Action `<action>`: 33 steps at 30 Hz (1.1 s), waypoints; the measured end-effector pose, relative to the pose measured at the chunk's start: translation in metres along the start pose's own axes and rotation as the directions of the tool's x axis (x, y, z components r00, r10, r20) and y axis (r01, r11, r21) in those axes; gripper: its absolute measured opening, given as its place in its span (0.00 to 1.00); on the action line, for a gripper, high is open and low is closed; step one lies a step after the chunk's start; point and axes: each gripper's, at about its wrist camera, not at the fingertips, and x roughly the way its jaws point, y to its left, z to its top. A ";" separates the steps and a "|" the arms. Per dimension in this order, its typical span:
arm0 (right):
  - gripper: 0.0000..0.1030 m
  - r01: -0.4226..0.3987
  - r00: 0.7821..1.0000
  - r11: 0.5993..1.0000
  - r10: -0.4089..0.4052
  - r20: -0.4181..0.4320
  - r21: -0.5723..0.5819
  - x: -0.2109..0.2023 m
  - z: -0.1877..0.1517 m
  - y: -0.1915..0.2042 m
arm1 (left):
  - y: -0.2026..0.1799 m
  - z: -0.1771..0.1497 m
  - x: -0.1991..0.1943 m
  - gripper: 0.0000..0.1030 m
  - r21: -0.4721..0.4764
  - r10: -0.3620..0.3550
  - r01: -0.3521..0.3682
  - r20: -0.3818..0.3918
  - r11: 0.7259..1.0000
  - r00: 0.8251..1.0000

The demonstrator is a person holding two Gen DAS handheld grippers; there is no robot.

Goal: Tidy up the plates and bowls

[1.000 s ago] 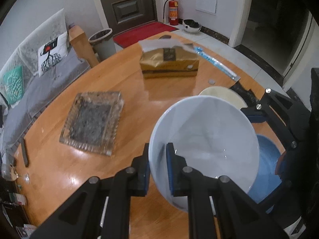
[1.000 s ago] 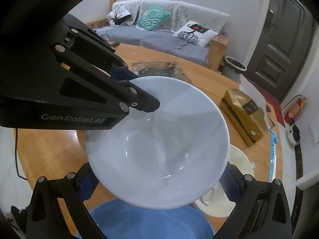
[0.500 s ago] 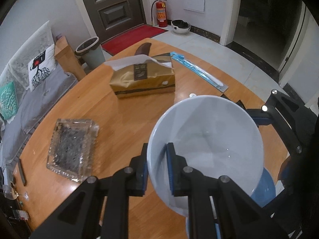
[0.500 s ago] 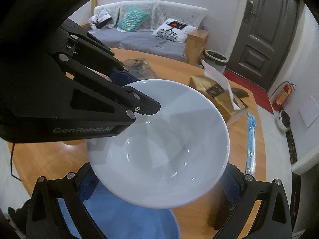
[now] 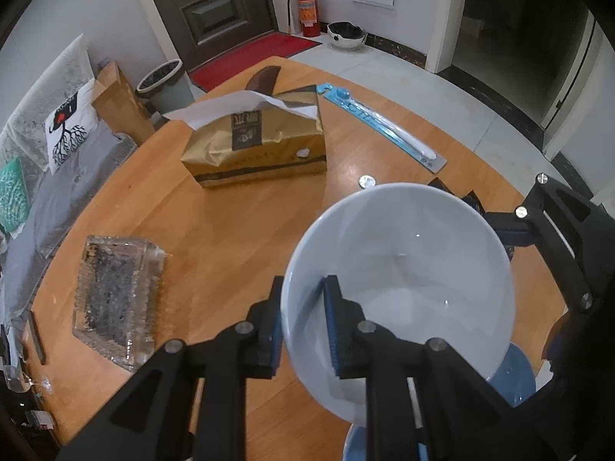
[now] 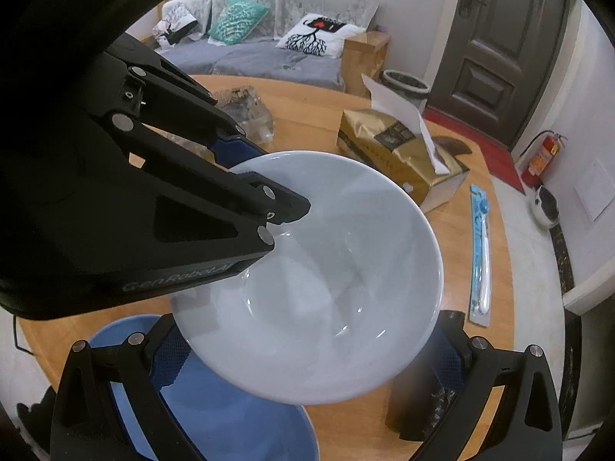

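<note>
Up above the blue bowl (image 6: 215, 415), the glossy white bowl (image 5: 399, 280) tilts; left gripper (image 5: 303, 326) pinches its rim; right gripper (image 6: 307, 361) spread wide around it.

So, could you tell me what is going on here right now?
A person is tidying dishes with two handheld grippers. The left gripper is clamped on the rim of a white bowl, held above a blue bowl on the table. The right gripper is open, its fingers either side of the white bowl.

Both wrist views close above table (image 5: 238, 230), sharing white bowl (image 6: 326, 288)
</note>
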 end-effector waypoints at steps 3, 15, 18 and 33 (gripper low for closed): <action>0.98 0.003 1.000 1.000 -0.003 -0.001 -0.010 -0.001 -0.002 0.003 | 0.001 -0.003 0.006 0.18 0.001 -0.009 0.009 -0.003 1.000 1.000; 0.97 -0.020 0.999 1.000 0.019 -0.026 -0.018 0.006 -0.003 0.005 | 0.003 -0.009 0.016 0.19 -0.002 -0.002 0.002 -0.015 1.000 1.000; 0.97 -0.019 1.000 1.000 0.018 -0.025 -0.022 0.005 -0.003 0.007 | 0.004 -0.011 0.019 0.19 -0.003 -0.002 0.002 -0.021 1.000 1.000; 0.97 -0.014 0.998 1.000 0.012 -0.054 -0.027 0.014 -0.009 0.004 | 0.003 -0.015 0.038 0.18 -0.016 -0.001 0.000 -0.051 1.000 0.999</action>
